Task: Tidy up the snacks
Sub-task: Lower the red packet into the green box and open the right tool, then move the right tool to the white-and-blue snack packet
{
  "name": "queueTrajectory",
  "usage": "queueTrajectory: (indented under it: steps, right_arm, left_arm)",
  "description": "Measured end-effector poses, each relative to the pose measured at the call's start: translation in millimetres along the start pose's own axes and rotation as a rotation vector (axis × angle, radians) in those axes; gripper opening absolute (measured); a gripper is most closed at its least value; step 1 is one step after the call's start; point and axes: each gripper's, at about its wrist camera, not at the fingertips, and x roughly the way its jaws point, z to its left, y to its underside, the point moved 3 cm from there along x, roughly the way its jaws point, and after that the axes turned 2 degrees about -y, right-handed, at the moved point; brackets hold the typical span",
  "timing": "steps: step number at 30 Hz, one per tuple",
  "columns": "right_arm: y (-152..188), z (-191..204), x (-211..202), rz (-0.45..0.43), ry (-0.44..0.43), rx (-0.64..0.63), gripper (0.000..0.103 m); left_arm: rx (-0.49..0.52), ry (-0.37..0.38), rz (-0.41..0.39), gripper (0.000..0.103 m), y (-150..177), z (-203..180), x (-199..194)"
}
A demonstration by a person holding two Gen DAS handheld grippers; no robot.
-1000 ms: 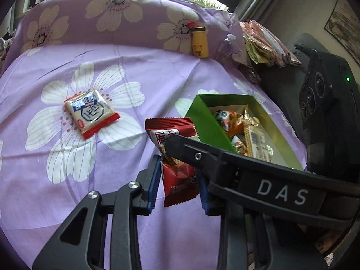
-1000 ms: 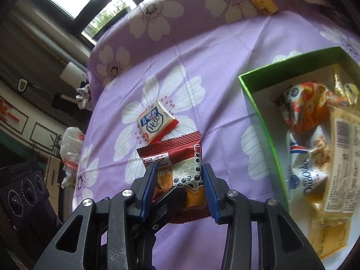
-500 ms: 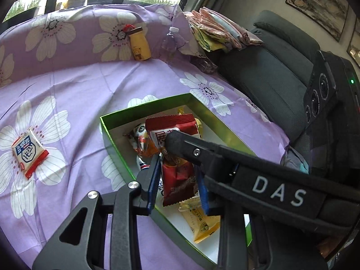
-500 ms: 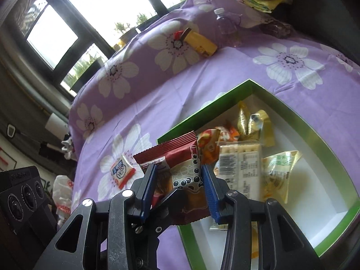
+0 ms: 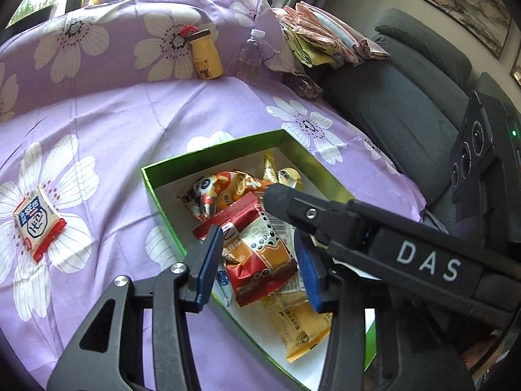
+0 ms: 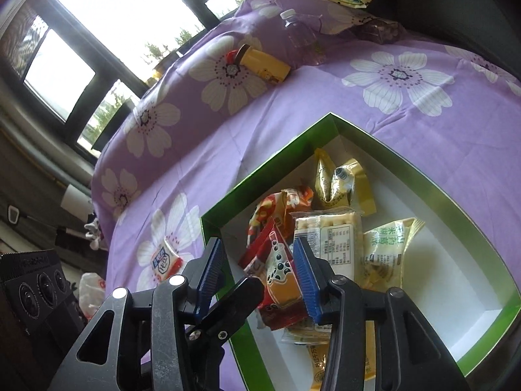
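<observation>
A red and orange snack packet (image 5: 260, 254) lies on the pile of snacks inside the green box (image 5: 211, 153). My left gripper (image 5: 257, 268) straddles it with its jaws opening, and both blue pads stand clear of the wrapper. One of the right gripper's fingers (image 5: 293, 205) crosses in from the right. In the right wrist view the same packet (image 6: 276, 277) sits between the opening jaws of my right gripper (image 6: 257, 277), unpressed, over the box (image 6: 407, 163). A white, blue and red packet (image 5: 37, 224) lies alone on the purple flowered cloth.
The box also holds a cracker packet (image 6: 329, 234), gold wrappers (image 6: 338, 182) and a yellow-green packet (image 6: 387, 247). A yellow bear bottle (image 5: 206, 55) and a clear water bottle (image 5: 249, 55) lean at the cloth's far edge. Folded cloths (image 5: 325, 42) and a grey sofa (image 5: 407, 97) are at the right.
Both grippers carried the red packet from the open cloth over into the green box. Their jaws have widened and the packet now rests on the snacks in the box.
</observation>
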Motion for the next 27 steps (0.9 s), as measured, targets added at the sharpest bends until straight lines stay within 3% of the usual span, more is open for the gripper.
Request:
queueTrajectory:
  steps: [5,9,12,19,27]
  right_arm:
    - [1,15,1,-0.013,-0.015,-0.044,0.057]
    - [9,36,8,0.008,-0.039,-0.112,0.071]
    - [16,58,18,0.016,-0.033,-0.165,0.075]
    - [26,129,75,0.137,-0.152,-0.3,0.076]
    - [30,169,182,0.316,-0.204,-0.325,0.076]
  left_arm:
    - [-0.066,-0.107,-0.028,0.073,0,49,-26]
    - [-0.143,-0.291,-0.034,0.075,11,117,-46]
    - [-0.242,-0.363,-0.035,0.075,23,165,-57]
    - [-0.399,-0.367,-0.018,0.074,29,219,-56]
    - [-0.513,-0.266,0.039,0.07,37,243,-28]
